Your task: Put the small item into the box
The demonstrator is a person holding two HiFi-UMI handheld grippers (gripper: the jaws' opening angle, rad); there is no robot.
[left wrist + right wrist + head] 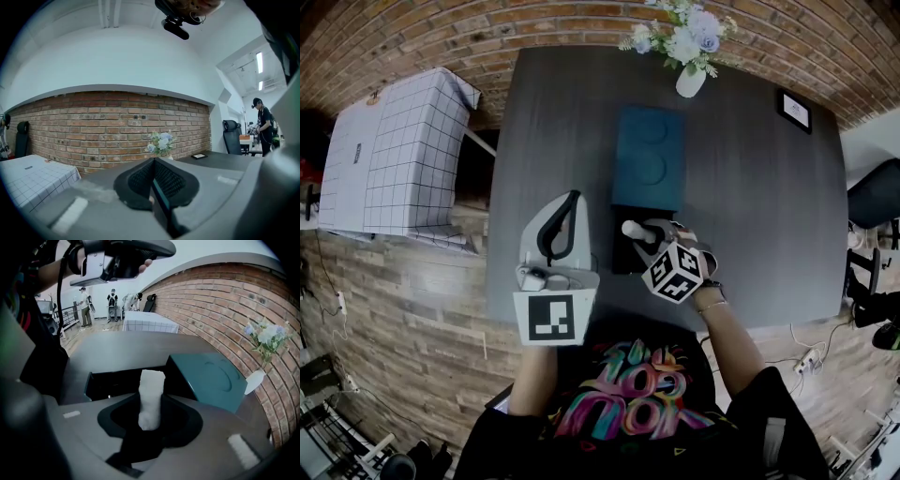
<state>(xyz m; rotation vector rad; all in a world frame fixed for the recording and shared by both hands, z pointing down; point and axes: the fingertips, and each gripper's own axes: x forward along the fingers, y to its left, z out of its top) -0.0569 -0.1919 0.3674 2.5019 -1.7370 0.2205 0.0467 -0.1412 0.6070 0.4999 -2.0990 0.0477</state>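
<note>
A small white foam-like item stands upright between the jaws of my right gripper, which is shut on its lower end. In the head view the item pokes out of the right gripper, just over the open black box near the table's front. The box lies directly beyond the jaws. Its teal lid lies flat behind it, and shows to the right in the right gripper view. My left gripper is held up left of the box, jaws together, with nothing in them.
A white vase of flowers stands at the dark table's far edge, with a small framed picture at the far right. A table with a white checked cloth stands to the left and an office chair to the right. People stand far off.
</note>
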